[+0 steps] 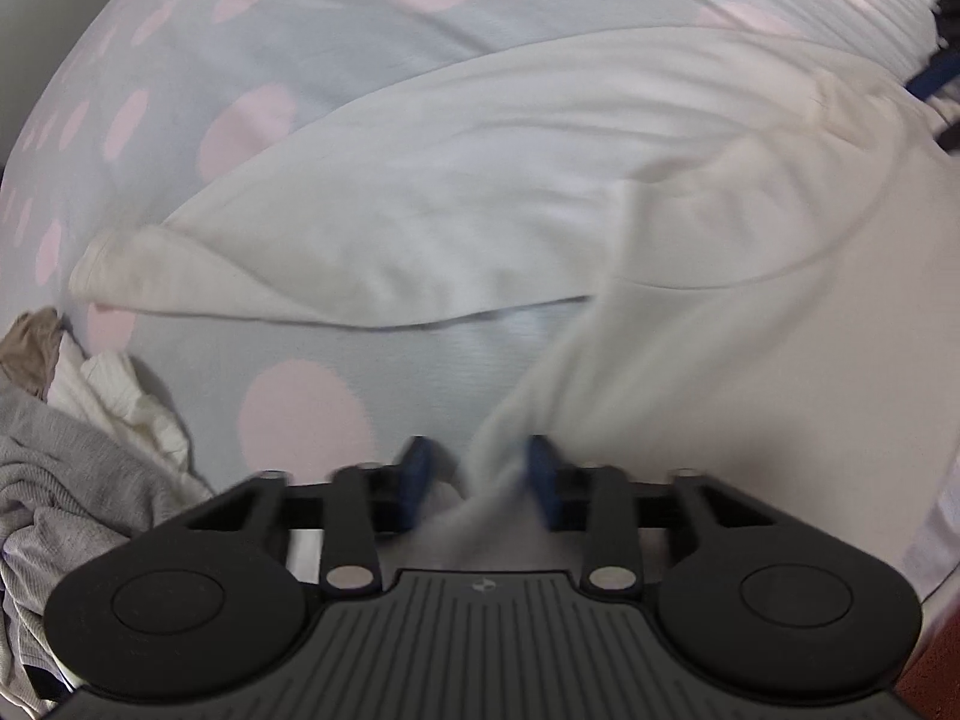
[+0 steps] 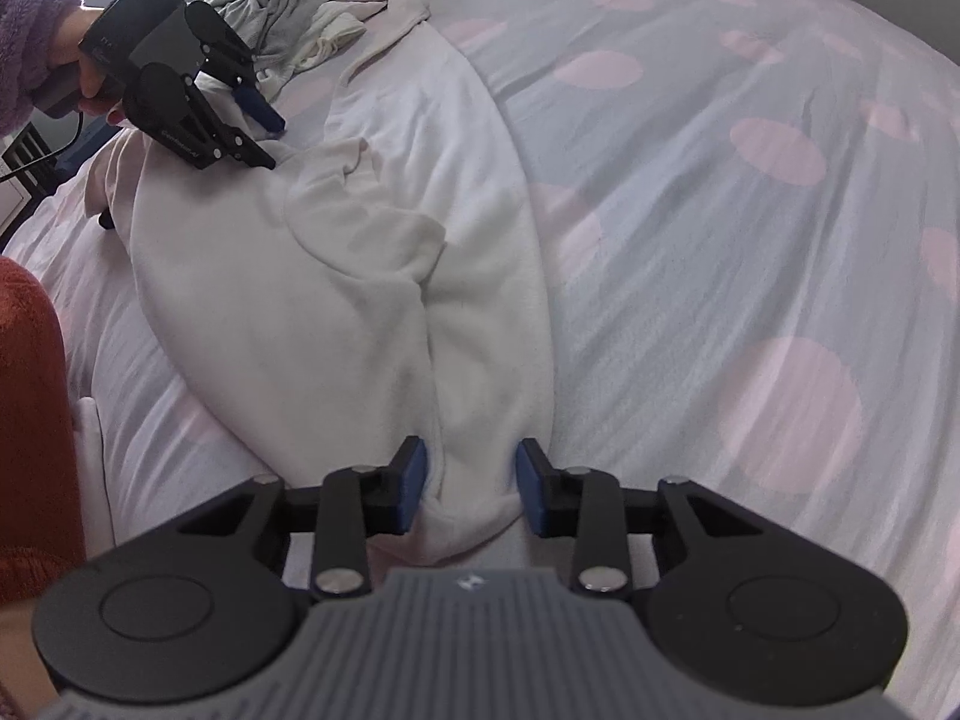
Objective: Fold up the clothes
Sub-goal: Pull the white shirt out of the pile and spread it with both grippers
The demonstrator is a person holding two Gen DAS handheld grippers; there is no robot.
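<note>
A white fleece garment (image 1: pixel 480 198) (image 2: pixel 372 276) lies spread on a grey bed sheet (image 1: pixel 312 60) (image 2: pixel 720 240) with pink dots. In the left wrist view, a blurred strip of it runs up between my left gripper's (image 1: pixel 480 480) blue pads, which grip it. From the right wrist view, that left gripper (image 2: pixel 264 132) sits at the garment's far left end, pointing down. My right gripper (image 2: pixel 471 483) is at the near end, its pads closed on a bunched hem of the garment.
A pile of grey, white and beige clothes (image 1: pixel 66 456) (image 2: pixel 300 6) lies at the bed's edge beyond the left gripper. A hand in a purple fluffy sleeve (image 2: pixel 30 30) holds the left gripper. An orange-red fabric (image 2: pixel 27 420) is at the near left.
</note>
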